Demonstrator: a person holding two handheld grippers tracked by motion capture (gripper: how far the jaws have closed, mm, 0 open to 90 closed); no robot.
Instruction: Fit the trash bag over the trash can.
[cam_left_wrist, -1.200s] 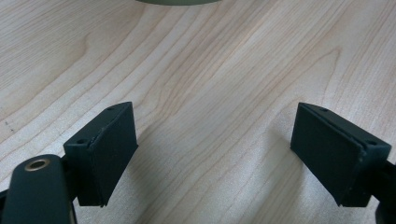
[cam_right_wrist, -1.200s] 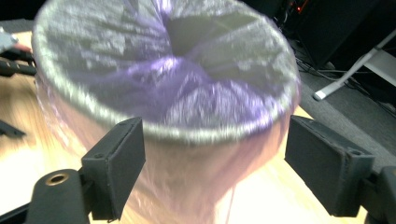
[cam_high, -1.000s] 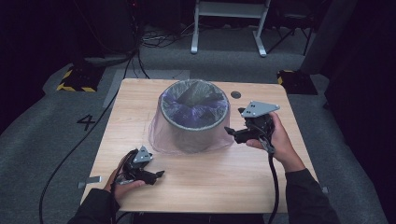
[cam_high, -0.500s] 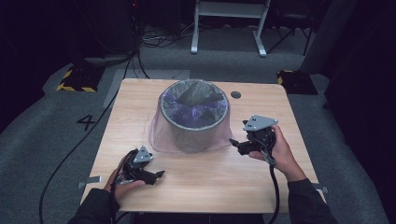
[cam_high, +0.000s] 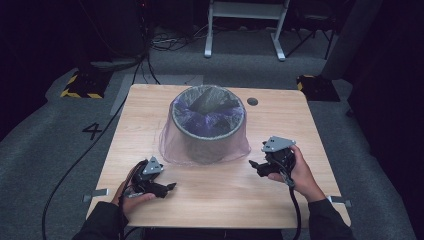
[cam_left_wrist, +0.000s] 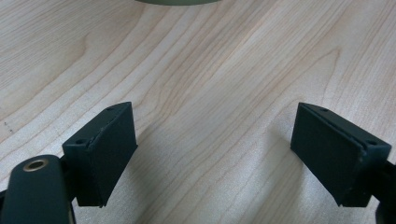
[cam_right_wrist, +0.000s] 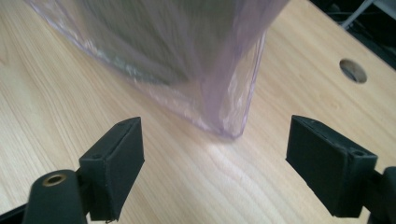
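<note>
Purple-tinted plastic is draped all the way round the bin, so the liner looks basically fitted: the top is folded over the rim and the skirt hangs down the outside, flaring onto the table at the front. The bin sits mid-table, a bit toward the far edge, with the bag's inside sagging down into it.

Both grippers are off it. The left gripper rests near the front left of the table, well apart from the bin, jaws wide open with nothing but bare wood between them in the left gripper view. The right gripper sits just right of the liner's skirt, also wide open and empty; in the right gripper view the bottom corner of the skirt hangs just ahead of the jaws, not touching them.

So my read: the bagging part is done, or near enough. What might be left is tidying, since the skirt looks loose and baggy rather than snug, and that corner in front of the right gripper seems the obvious bit to grab and tuck. Can't tell how the liner sits on the far side of the rim.
</note>
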